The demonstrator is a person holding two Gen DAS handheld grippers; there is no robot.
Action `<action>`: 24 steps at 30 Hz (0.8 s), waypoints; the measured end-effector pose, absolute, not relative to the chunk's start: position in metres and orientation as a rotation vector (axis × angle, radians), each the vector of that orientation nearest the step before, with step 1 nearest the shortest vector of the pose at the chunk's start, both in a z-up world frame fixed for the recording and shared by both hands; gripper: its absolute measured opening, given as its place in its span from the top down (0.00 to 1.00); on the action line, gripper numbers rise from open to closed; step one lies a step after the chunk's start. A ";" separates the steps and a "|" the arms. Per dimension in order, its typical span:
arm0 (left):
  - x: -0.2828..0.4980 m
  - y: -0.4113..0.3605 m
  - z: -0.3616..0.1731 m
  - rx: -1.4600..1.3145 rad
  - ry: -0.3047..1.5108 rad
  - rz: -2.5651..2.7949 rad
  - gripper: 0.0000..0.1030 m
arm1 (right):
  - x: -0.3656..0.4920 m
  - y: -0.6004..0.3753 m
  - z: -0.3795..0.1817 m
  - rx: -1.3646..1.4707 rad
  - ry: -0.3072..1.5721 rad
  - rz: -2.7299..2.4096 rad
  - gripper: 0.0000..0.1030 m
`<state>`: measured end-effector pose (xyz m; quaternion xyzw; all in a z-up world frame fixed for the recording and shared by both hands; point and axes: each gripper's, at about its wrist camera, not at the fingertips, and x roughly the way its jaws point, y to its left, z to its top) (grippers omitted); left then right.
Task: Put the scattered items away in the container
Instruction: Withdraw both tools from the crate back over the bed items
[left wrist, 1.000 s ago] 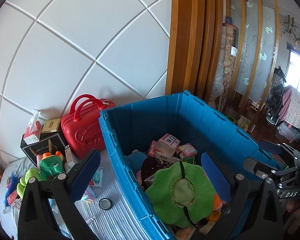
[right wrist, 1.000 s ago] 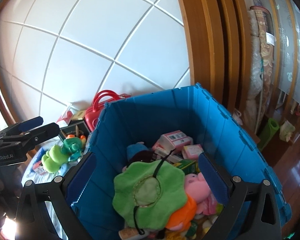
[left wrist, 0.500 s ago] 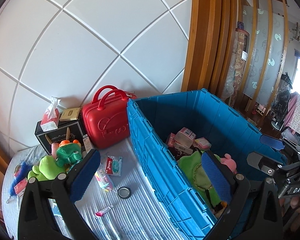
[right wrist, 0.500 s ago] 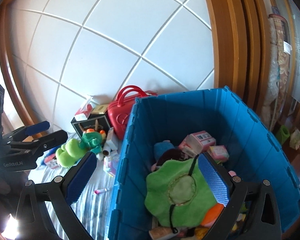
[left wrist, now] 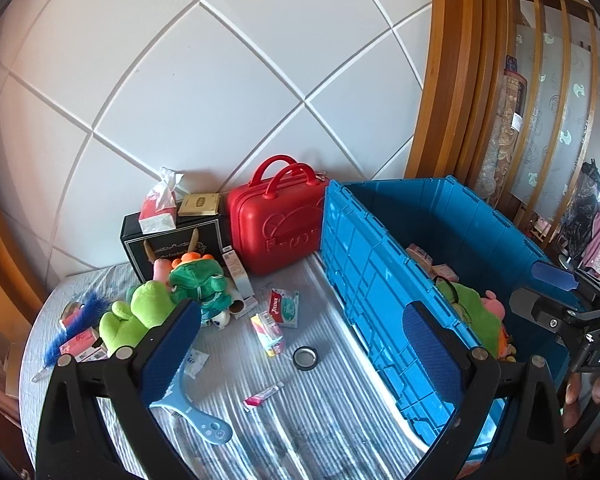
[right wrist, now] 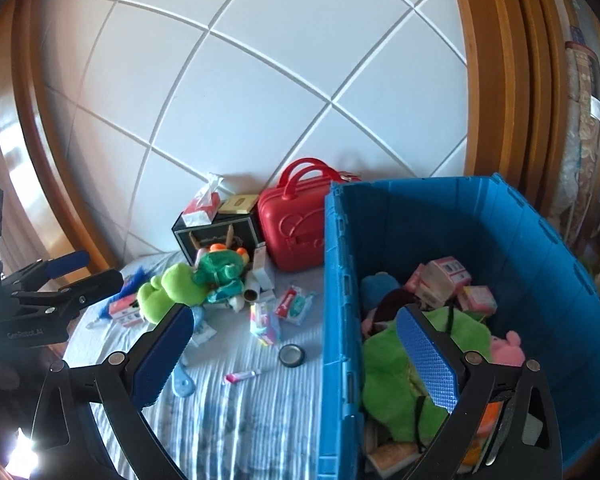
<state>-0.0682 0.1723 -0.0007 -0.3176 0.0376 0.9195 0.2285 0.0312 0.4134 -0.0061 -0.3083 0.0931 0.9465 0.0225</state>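
Both my grippers (left wrist: 300,344) (right wrist: 296,356) gaping, empty — between picks; next: grab tape roll (left wrist: 305,357) off bed, into bin (left wrist: 364,264).

Both wrist views looked down from above, fairly near, toward the white wall, sharing the blue bin (left wrist: 372,280) (right wrist: 336,280) and striped cloth (left wrist: 324,412) (right wrist: 240,420).

Open blue plastic crate (right wrist: 540,248), part-filled with plush toys; green plush toys (left wrist: 140,316), black tape roll (left wrist: 305,357) scattered beside it.
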 end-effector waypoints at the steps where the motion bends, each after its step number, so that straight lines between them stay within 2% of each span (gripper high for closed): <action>1: -0.068 0.164 -0.003 -0.880 0.100 2.539 0.00 | 0.029 0.406 -0.007 -0.965 0.279 2.936 0.00; 11: -0.074 0.087 -0.055 -1.032 0.081 2.601 0.00 | 0.005 0.342 -0.038 -1.113 0.229 2.952 0.00; 24: -0.109 0.019 -0.170 -1.307 0.102 2.575 0.00 | -0.032 0.290 -0.133 -1.407 0.214 2.871 0.00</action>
